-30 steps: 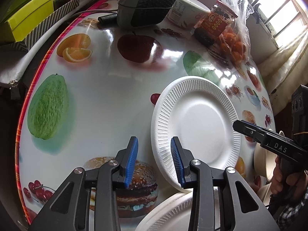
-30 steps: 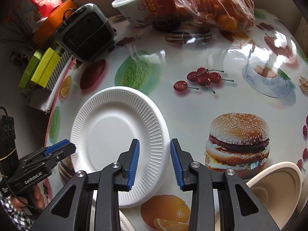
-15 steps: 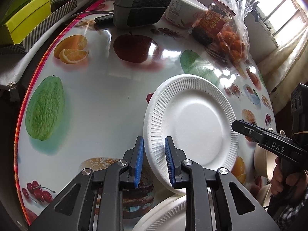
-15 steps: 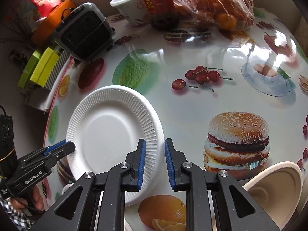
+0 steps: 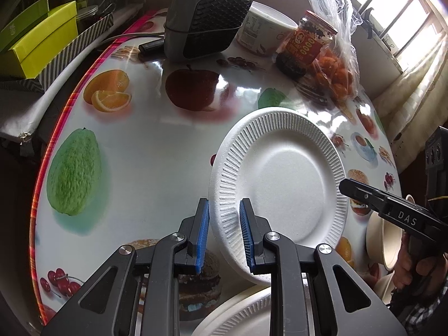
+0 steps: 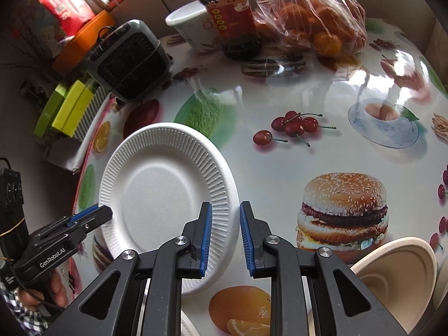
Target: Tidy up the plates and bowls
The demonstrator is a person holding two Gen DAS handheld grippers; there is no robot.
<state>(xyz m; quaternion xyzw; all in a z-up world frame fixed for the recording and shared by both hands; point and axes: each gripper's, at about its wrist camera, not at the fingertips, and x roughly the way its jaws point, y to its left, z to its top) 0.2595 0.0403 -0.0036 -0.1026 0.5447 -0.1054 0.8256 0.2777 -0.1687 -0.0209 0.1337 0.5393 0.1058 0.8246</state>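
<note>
Both grippers pinch one white paper plate over a crowded, fruit-printed counter.

The round counter (image 5: pixel 156 145) carries, along its far side, a grey heater (image 5: pixel 204 16), a bag of oranges (image 6: pixel 310 19), a white tub (image 5: pixel 263 33) and a red-labelled jar (image 6: pixel 232 19). The white paper plate (image 5: pixel 282 179) sits tilted near the counter's near edge; the left gripper (image 5: pixel 222 235) has its fingers nearly closed on the plate's left rim, the right gripper (image 6: pixel 222 235) likewise on its right rim. A second white plate (image 5: pixel 246 313) lies just below. A beige bowl (image 6: pixel 392 274) stands near right.
</note>
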